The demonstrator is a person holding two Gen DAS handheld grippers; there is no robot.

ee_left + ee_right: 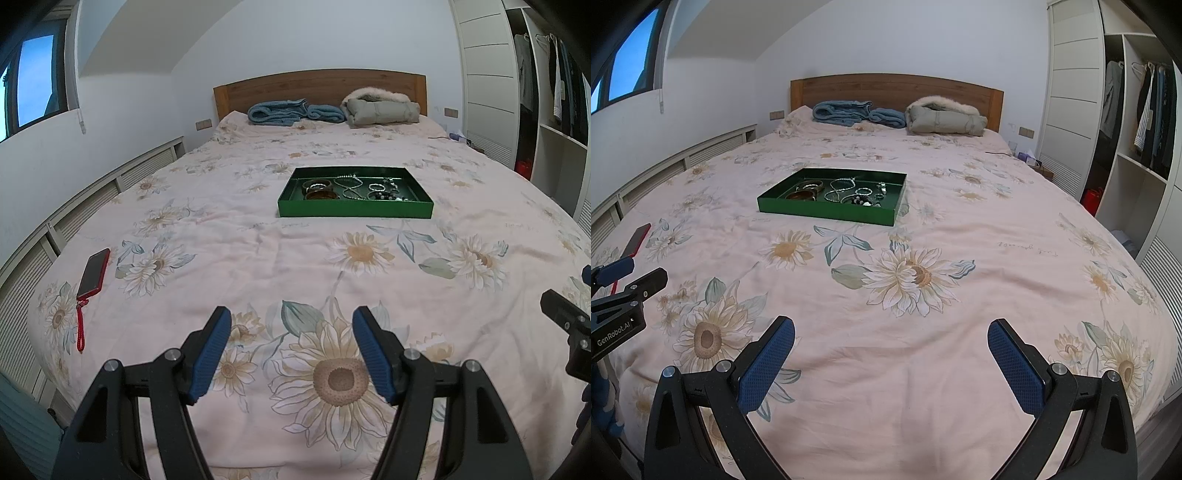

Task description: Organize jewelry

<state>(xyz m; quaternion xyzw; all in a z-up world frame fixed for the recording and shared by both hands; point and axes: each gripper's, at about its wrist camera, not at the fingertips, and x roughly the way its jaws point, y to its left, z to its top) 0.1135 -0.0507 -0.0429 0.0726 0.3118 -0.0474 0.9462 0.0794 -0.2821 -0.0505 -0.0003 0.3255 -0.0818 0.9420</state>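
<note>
A green tray (pixel 354 210) sits flat near the middle of the bed (pixel 258 258), on a pink cover with big sunflowers on it. The jewelry (pixel 354 186) lies inside the tray. On the left side of the tray are brown bangles (pixel 319 189), two or three close together. In the middle is a long bead necklace (pixel 349 184) in loops. On the right are small bracelets (pixel 376 187) and a few little dark pieces, too small to tell apart. The same tray (pixel 827 212) shows in the right wrist view, a bit to the left, with the necklace (pixel 840 186) in its middle. The left tool (pixel 291 350) hangs over the near end of the bed, well away from the tray. Its two blue fingers (pixel 210 354) are apart and hold nothing. The right tool (pixel 892 365) is also low over the near end of the bed, with its blue fingers (pixel 766 369) spread wide and nothing between them. The two tools are side by side, and each one shows at the edge of the other's view. A red phone (pixel 94 273) with a red strap lies near the left edge of the bed. At the far end, by the wooden headboard (pixel 319 86), are a folded blue blanket (pixel 291 112) and a grey coat with a furry trim (pixel 380 107). An open closet with hanging clothes (pixel 1148 110) stands to the right.
</note>
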